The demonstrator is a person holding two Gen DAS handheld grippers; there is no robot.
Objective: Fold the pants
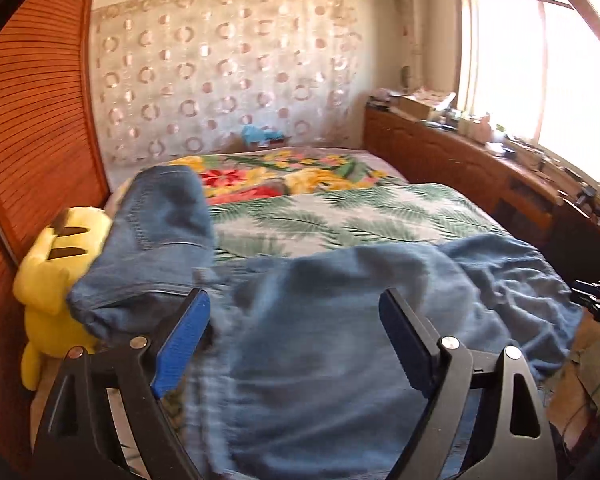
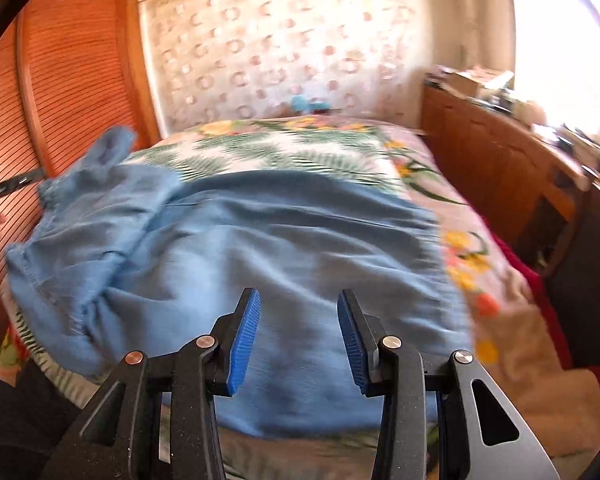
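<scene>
A yellow plush toy (image 1: pixel 48 280) is sitting at the near left, against a slatted wooden door (image 1: pixel 32 120). A leaf-and-flower bedspread (image 1: pixel 340 212) is covering the bed; a circle-patterned curtain (image 1: pixel 220 80) is hanging at the far wall, a cluttered wooden cabinet (image 1: pixel 460 152) standing right.

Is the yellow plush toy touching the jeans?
Touching. In the left wrist view the folded end of the jeans lies right against the yellow plush toy and covers its edge, with no gap between them.
</scene>
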